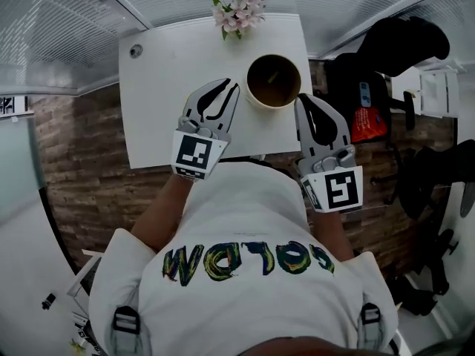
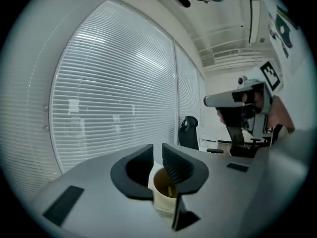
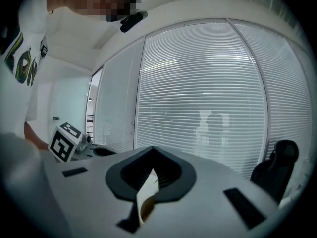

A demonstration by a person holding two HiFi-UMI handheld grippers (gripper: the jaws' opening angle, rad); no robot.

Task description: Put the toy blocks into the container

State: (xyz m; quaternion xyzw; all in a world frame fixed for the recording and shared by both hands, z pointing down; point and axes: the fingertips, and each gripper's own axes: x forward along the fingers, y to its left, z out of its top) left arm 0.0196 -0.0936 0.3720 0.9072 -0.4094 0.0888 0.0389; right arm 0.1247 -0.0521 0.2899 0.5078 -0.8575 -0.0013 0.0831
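A round cream container [image 1: 273, 81] with a brown inside stands on the white table [image 1: 163, 102]. A small yellow-green block [image 1: 272, 76] lies inside it. My left gripper [image 1: 228, 87] hovers just left of the container, its jaws a narrow gap apart with nothing between them. In the left gripper view the container [image 2: 166, 195] shows below the jaws of the left gripper [image 2: 157, 150], with the block [image 2: 170, 190] inside. My right gripper [image 1: 303, 99] sits at the container's right side, its jaws together and empty. In the right gripper view the right gripper [image 3: 151, 152] shows only the container's rim [image 3: 146, 195] through the slot.
A pot of pink flowers [image 1: 238, 10] stands at the table's far edge. A round cable hole [image 1: 136, 50] is at the far left corner. A black chair [image 1: 401, 47] and a red object [image 1: 367, 124] are to the right, off the table.
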